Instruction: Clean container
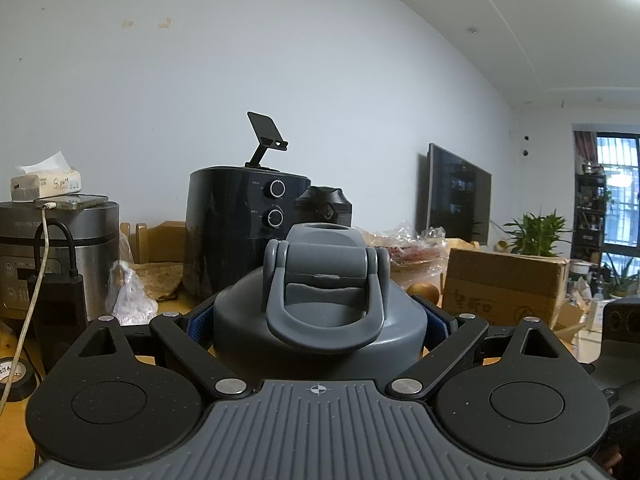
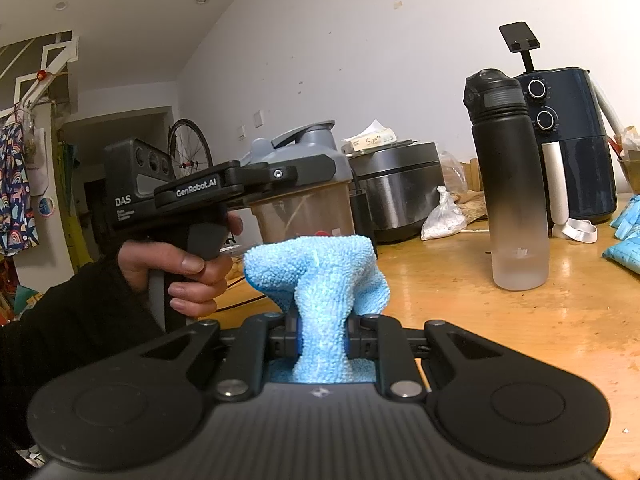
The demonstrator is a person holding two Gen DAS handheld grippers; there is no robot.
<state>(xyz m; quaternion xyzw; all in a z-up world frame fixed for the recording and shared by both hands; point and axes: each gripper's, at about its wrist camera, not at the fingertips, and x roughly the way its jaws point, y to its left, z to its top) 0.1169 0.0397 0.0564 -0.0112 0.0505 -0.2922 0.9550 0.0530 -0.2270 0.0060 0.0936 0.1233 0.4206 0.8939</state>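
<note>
- Since your left gripper (image 1: pixel 320 320) has its fingers clamped on either side of the shaker bottle (image 1: pixel 320 316), just under the grey lid (image 1: pixel 320 280), you've got the container pinned up off the table (image 2: pixel 480 320) and held level. That looks like the point: one hand steadies it so the other can scrub.
- From the right wrist view you can see your left hand (image 2: pixel 180 264) wrapped round the handle, with the bottle's brownish see-through body (image 2: pixel 304 208) hanging just past the cloth.
- Your right gripper (image 2: pixel 320 340) has its fingers squeezed together on a blue microfiber cloth (image 2: pixel 320 276). It's bunched up into a puffy wad sticking out front, so the soft part leads and meets the bottle first.
- Cloth and bottle look very near each other, but I can't tell if they're actually touching; the wad hides the lower wall.
- My guess is you're at the wiping step, working the outside of the body. The lid is on with its flip cap down, so the inside isn't reachable yet.
- Background stuff: a black water bottle (image 2: pixel 508 184) stands well off to the right, with an air fryer (image 2: pixel 576 148) behind it and a rice cooker (image 2: pixel 400 188) by the wall. None of it's in your way.
</note>
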